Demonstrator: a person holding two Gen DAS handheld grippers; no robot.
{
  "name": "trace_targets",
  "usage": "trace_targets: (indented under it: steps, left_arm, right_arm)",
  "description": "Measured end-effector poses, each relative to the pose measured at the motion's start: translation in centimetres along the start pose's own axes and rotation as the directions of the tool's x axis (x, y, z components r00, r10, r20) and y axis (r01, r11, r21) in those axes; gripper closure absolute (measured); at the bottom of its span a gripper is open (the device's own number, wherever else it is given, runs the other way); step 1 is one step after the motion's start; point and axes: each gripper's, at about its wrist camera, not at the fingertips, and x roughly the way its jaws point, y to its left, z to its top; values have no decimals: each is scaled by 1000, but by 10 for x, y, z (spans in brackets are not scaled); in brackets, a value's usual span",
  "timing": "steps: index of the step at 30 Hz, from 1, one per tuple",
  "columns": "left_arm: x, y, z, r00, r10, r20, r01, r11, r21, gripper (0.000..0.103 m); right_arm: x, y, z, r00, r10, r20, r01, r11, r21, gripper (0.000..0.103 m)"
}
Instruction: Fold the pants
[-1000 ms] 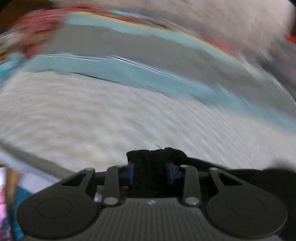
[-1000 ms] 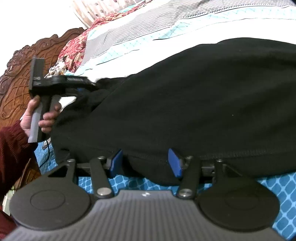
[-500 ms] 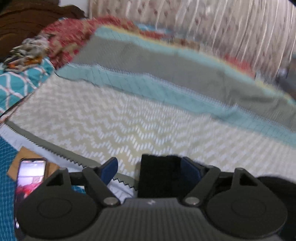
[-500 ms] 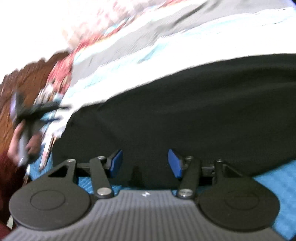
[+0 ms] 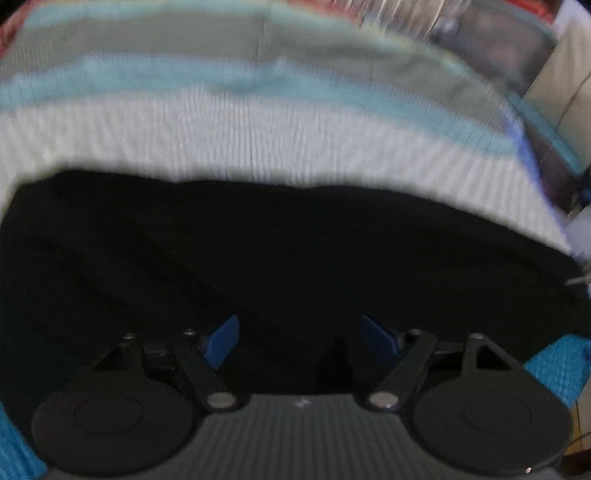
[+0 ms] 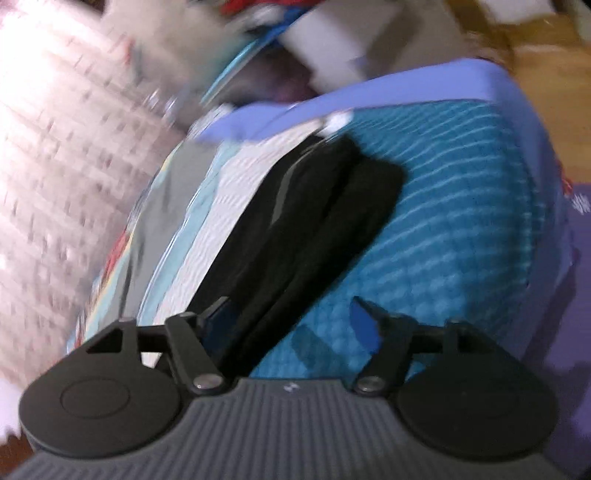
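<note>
The black pants (image 5: 295,258) lie flat on the bed and fill the lower half of the blurred left wrist view. My left gripper (image 5: 300,341) hovers over them, pads wide apart and the jaws closing a little, pressing on nothing. In the right wrist view the pants (image 6: 314,221) run away from me as two long black legs side by side. My right gripper (image 6: 291,321) sits at their near end, jaws opening. Its left pad is over the black cloth and its right pad over the teal bedcover (image 6: 443,221); nothing is gripped.
A striped white, teal and grey blanket (image 5: 258,129) lies beyond the pants. A pale patterned curtain (image 6: 55,147) hangs at the left. The bed's far edge shows a lilac sheet (image 6: 369,99), with floor (image 6: 535,33) past it.
The left gripper let go of the black fold it held and swung across over the spread pants. The right gripper opened wider off the hem, rolled and swung round; it now looks along the legs.
</note>
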Motion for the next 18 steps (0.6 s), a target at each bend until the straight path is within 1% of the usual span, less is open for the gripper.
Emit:
trace_targets:
  steps: [1,3,5,8,9,10,11,12,14,16,17,18]
  left_arm:
    - [7,0,-3,1000,14,-26,-15,1000,-12,31]
    - [9,-3,-7,999,39,-9,-39,999,16,31]
    - [9,-4,-9,999,53,-14,-52,998,31,31]
    - [5,-1,-14,998,52,-19,-52,999,9,31]
    - [4,0,-14,999,50,-18,-50,999,1,31]
    - [2,1,-15,999,47,-14,-47,999,-4,31]
    - [0,2,-16,999,43,-9,-43,999,-6,31]
    - [-3,3,-16,999,37,-3,-37,999,-8,31]
    - [-9,9,-16,1000,18,15,-17,1000,-19,31]
    - [-18,17,-17,999,-9,36,10,999,-45,31]
    - [-23,22,-18,999,-22,45,25,998,-60,30]
    - [-27,27,-19,998,-31,53,34,997,-72,30]
  right_arm:
    - [4,-1,5,1000,13,4,-13,1000,26,30]
    - [18,-5,19,999,33,16,-34,997,72,30]
    - [34,-9,37,999,15,38,-18,996,90,30]
    - [57,-6,57,997,-4,71,-4,995,104,31]
    - [63,0,60,997,-18,78,10,995,100,41]
    - [69,6,61,996,-40,77,34,996,78,63]
    - [72,7,61,996,-69,65,65,997,51,75]
    - [78,14,64,994,-96,53,95,995,18,84]
    - [69,19,63,994,-84,67,87,995,-51,86]
    - [53,47,54,995,-19,96,39,978,-204,86]
    - [49,67,47,995,10,98,21,951,-309,86]
    - [45,86,38,995,32,90,8,911,-413,86]
